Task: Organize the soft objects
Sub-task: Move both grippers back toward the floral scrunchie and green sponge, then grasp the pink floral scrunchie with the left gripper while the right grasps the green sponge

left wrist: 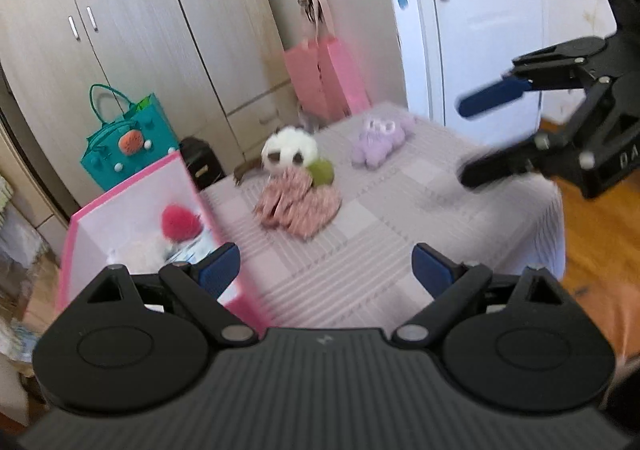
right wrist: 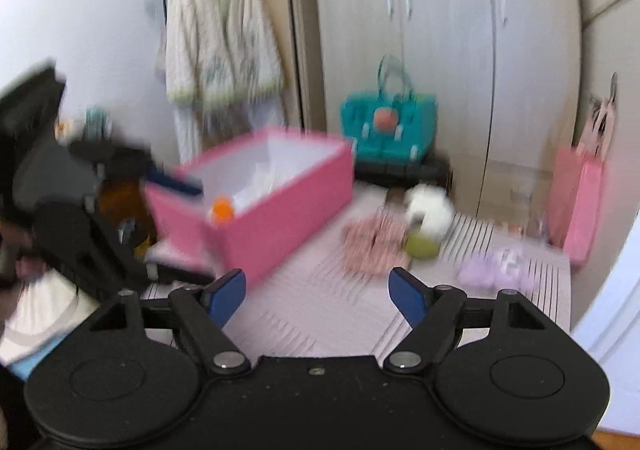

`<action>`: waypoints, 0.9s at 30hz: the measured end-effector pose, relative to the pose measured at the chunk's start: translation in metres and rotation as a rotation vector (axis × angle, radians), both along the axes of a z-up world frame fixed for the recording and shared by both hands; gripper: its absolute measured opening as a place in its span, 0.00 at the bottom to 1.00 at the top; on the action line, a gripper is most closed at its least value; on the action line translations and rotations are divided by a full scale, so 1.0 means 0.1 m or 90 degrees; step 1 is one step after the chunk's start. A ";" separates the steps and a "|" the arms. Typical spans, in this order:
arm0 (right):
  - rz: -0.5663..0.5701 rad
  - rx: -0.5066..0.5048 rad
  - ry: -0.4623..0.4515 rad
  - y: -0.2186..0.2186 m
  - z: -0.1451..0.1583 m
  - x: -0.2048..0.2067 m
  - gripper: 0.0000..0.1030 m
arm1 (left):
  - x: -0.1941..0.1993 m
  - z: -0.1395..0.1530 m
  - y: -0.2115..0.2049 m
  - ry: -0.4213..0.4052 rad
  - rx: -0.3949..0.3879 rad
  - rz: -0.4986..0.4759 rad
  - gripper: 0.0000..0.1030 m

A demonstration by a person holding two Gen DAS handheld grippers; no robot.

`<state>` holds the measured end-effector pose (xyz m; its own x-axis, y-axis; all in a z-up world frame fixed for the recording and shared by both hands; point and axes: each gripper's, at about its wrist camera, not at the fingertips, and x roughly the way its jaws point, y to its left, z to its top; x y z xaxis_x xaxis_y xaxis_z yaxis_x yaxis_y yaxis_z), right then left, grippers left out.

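Panda plush (left wrist: 290,149), white, black-eyed, in pink dress.

Panda plush (left wrist: 290,150) and purple plush (left wrist: 380,140) lie beside pink box (left wrist: 132,202).

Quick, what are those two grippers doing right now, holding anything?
Left gripper: open, holding nothing.
Right gripper: open, holding nothing.

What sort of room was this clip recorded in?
Most likely a bedroom in a home. Tall wardrobe doors line the wall, a quilted garment hangs beside them, and plush toys lie on a cloth-covered surface next to a pink storage box.
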<state>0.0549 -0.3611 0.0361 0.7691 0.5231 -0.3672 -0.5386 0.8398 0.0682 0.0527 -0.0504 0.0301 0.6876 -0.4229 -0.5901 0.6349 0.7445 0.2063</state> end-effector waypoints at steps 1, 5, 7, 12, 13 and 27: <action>-0.009 0.019 -0.023 -0.06 -0.02 0.04 0.80 | 0.04 -0.02 -0.04 -0.007 -0.015 0.006 0.91; -0.017 0.048 -0.011 -0.18 -0.08 0.33 0.80 | 0.22 -0.16 -0.24 -0.026 -0.051 0.039 0.91; -0.026 0.045 0.003 -0.20 -0.13 0.47 0.80 | 0.34 -0.25 -0.30 -0.020 -0.077 0.052 0.91; -0.078 0.004 0.023 -0.18 -0.31 0.88 0.86 | 0.61 -0.49 -0.47 -0.026 -0.112 0.089 0.93; -0.073 -0.003 0.032 -0.18 -0.35 0.98 0.86 | 0.65 -0.54 -0.51 -0.032 -0.113 0.091 0.94; -0.068 0.028 0.124 -0.19 -0.74 1.88 0.70 | 1.37 -1.00 -0.94 -0.027 -0.071 0.181 0.96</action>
<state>0.2432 -0.3801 -0.0377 0.7375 0.4618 -0.4928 -0.4199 0.8851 0.2008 0.1899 -0.1448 -0.0698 0.8104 -0.2713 -0.5192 0.3910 0.9105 0.1345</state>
